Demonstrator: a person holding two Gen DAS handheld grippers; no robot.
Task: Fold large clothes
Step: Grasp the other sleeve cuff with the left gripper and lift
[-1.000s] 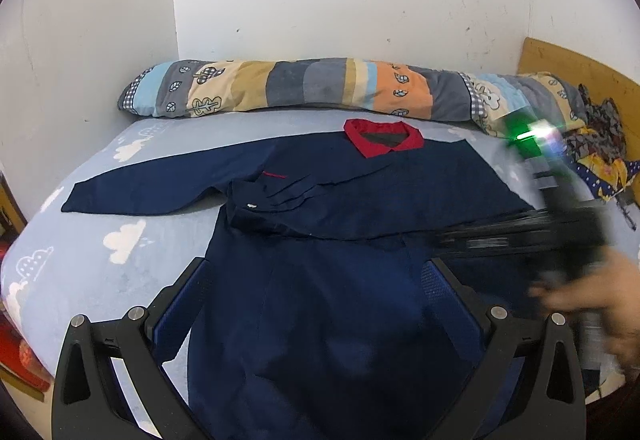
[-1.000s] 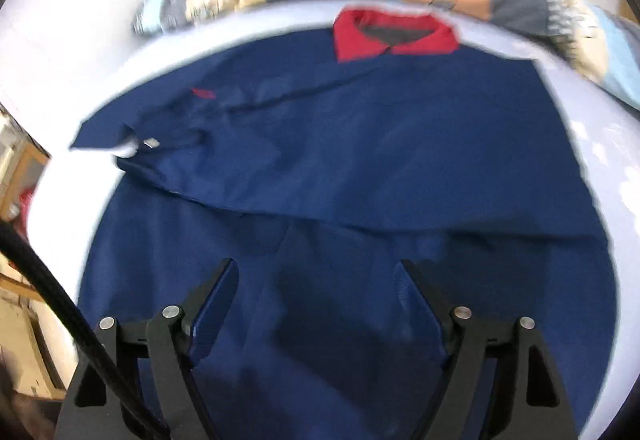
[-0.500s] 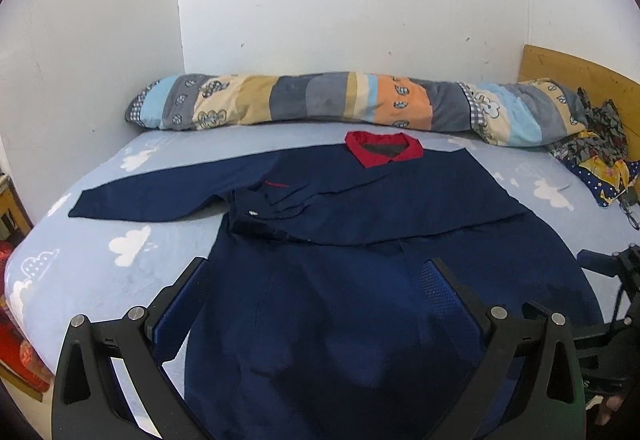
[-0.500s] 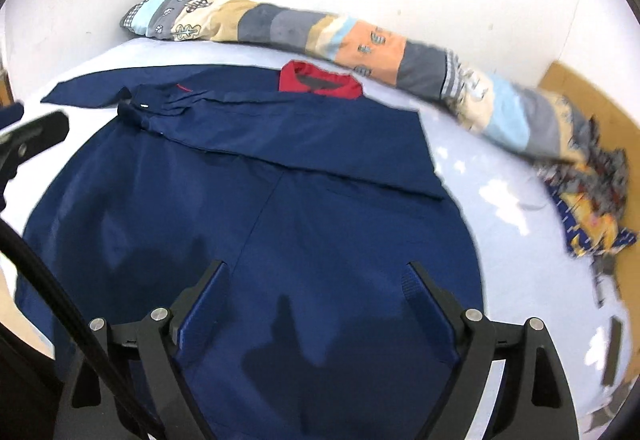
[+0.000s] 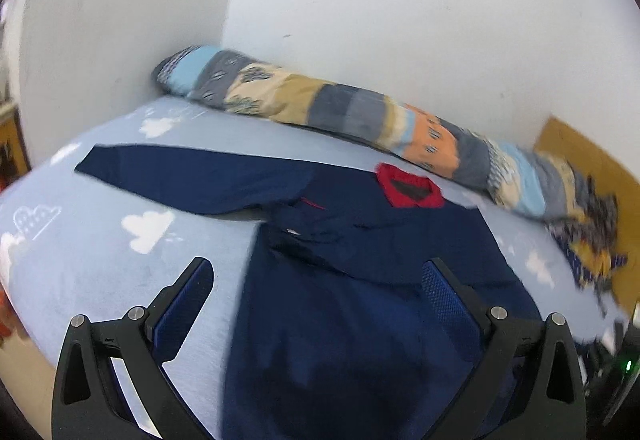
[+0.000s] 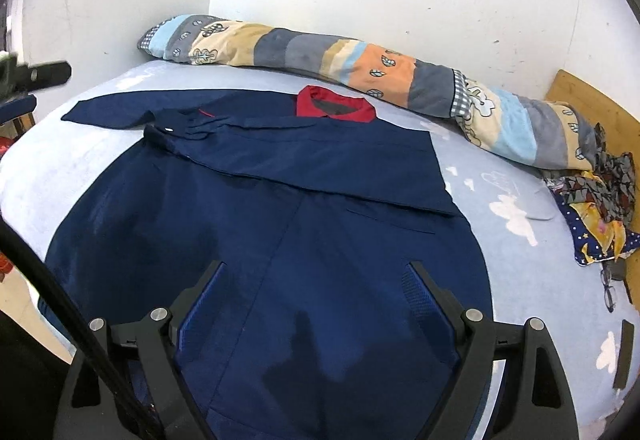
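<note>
Here, a large navy garment (image 6: 256,224) with a red collar (image 6: 334,107) was spread flat on the bed (image 6: 516,200), its collar toward the wall and its hem nearest the cameras. One sleeve (image 6: 304,160) was folded across the chest, while the other sleeve (image 5: 188,176) was stretched out sideways over the cloud-printed sheet. The left gripper (image 5: 316,280) was held above the garment's near left edge with its jaws wide apart and nothing between them. The right gripper (image 6: 312,280) was likewise spread open and empty, poised over the lower middle of the garment. A long patchwork bolster (image 6: 360,68) was laid along the wall behind the collar, and a crumpled patterned cloth (image 6: 600,208) was seen at the bed's right edge beside a wooden board (image 6: 600,108).
</note>
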